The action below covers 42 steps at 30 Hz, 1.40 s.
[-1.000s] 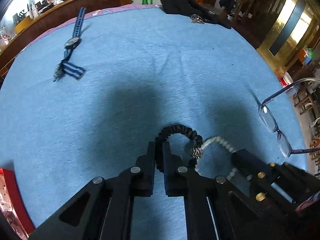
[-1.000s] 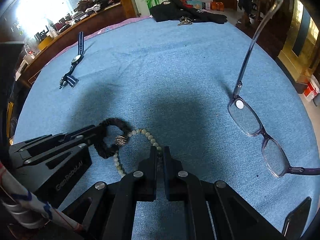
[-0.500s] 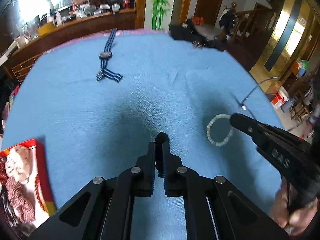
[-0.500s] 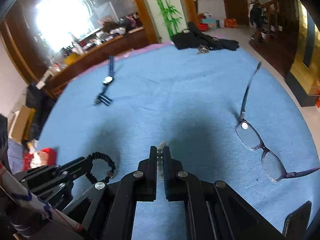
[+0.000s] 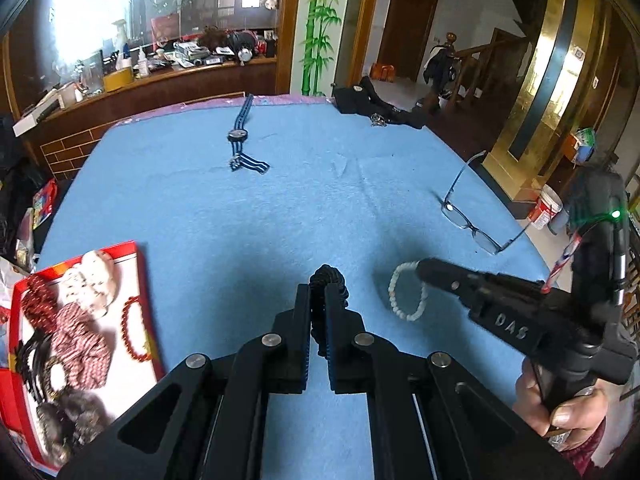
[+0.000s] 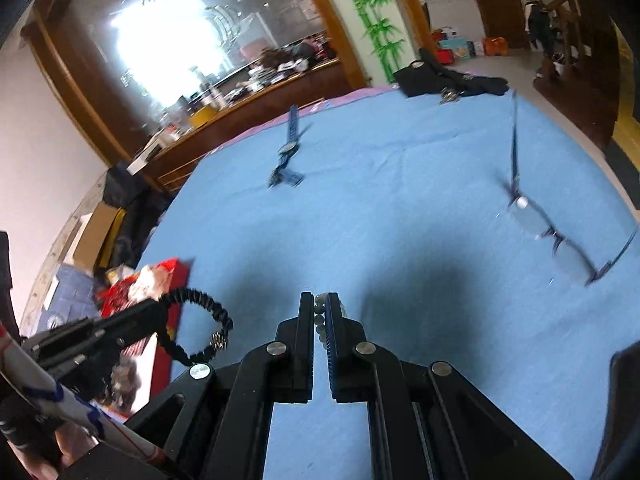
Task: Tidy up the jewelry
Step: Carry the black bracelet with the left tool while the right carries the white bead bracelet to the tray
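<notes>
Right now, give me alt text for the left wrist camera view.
The left gripper is shut on a black braided bracelet above a blue tablecloth, while the right gripper holds a pale beaded bracelet. A red tray of accessories sits lower left.

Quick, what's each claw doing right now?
Left gripper: shut on the black bracelet.
Right gripper: shut on the white bead bracelet.

Blue-clothed table [image 5: 304, 216] with watch [image 5: 239, 140], eyeglasses [image 5: 472, 224], red tray [image 5: 140, 280], black cloth [image 5: 372, 102].
</notes>
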Tool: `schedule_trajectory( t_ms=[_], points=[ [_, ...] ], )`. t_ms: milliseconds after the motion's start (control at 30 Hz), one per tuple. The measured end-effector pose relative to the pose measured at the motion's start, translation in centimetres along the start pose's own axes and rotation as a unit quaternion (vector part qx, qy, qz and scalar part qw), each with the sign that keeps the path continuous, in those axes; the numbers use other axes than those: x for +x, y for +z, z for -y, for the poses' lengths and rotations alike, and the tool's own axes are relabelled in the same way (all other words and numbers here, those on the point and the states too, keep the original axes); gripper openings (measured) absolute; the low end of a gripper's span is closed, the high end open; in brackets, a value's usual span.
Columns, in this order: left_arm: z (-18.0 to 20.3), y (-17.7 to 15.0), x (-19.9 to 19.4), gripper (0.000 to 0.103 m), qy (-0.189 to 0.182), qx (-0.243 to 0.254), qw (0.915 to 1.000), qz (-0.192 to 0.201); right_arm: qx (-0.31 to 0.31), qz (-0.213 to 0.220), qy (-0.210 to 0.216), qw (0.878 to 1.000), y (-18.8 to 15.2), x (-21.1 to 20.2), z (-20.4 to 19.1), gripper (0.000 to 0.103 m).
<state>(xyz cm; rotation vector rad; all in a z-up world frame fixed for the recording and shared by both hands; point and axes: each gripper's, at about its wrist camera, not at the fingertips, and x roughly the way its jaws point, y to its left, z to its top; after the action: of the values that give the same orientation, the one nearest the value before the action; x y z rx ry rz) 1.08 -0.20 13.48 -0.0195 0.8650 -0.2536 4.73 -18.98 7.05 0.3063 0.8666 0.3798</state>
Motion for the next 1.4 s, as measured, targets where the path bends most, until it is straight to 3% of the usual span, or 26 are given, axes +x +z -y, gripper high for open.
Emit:
schedule_trajectory(
  t_ms=[300, 667, 1000, 1400],
  points=[
    [-2.6, -3.4, -3.9, 0.006, 0.001, -0.002, 0.9998, 0.017, -0.033, -0.011, 0.019, 0.999, -1.8, -0.2, -4.4, 0.005],
    [-9.2, -6.5, -7.6, 0.006, 0.031, -0.045, 0.9979, 0.034, -0.082, -0.032, 0.046, 0.995, -3.4, 0.5, -10.4, 0.005],
    [-14.3, -9.4, -7.2, 0.006, 0.051, -0.084, 0.995, 0.013, -0.124, -0.062, 0.076, 0.987, -4.7, 2.0, -15.8, 0.005],
    [-16.8, -12.8, -5.3, 0.006, 0.045, -0.116, 0.9921, -0.016, -0.179, -0.085, 0.106, 0.974, -5.8, 3.9, -22.7, 0.006]
  ],
)
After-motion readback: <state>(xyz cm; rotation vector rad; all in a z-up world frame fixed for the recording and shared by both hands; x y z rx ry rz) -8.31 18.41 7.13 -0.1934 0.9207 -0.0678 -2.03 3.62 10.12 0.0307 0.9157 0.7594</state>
